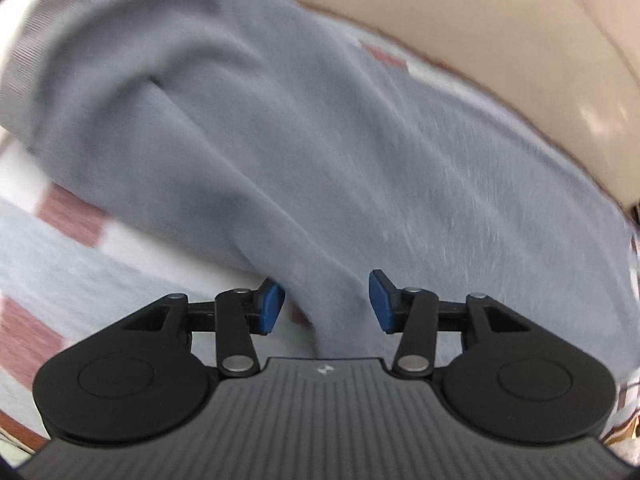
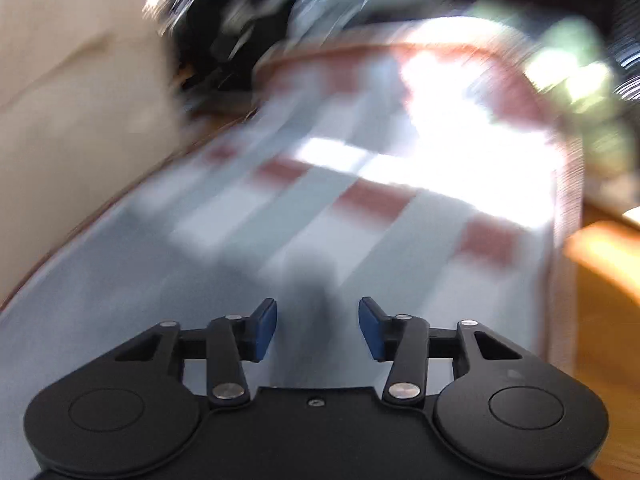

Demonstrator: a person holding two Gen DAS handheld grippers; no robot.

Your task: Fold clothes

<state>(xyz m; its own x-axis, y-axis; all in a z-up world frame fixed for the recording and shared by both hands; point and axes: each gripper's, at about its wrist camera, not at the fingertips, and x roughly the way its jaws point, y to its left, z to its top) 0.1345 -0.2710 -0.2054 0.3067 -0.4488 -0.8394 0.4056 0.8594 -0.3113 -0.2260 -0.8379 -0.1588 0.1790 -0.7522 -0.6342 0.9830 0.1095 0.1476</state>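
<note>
A soft grey fleece garment [image 1: 304, 152] fills most of the left wrist view and lies on a checked cover [image 1: 68, 248] of grey, white and red squares. A raised fold of the garment runs down between the fingers of my left gripper [image 1: 327, 304], which is open with its blue pads apart on either side of the fold. The right wrist view is heavily blurred. My right gripper [image 2: 318, 328] is open over the checked cover [image 2: 360, 200] with nothing between its pads. Plain grey cloth [image 2: 80, 300], possibly the same garment, shows at the lower left.
A beige padded surface [image 1: 500, 40] borders the cover's far edge, also seen as the beige surface [image 2: 72, 100] at the left. A dark blurred heap [image 2: 240, 20] lies beyond the cover. Orange-brown wood [image 2: 600, 272] shows past the cover's right edge.
</note>
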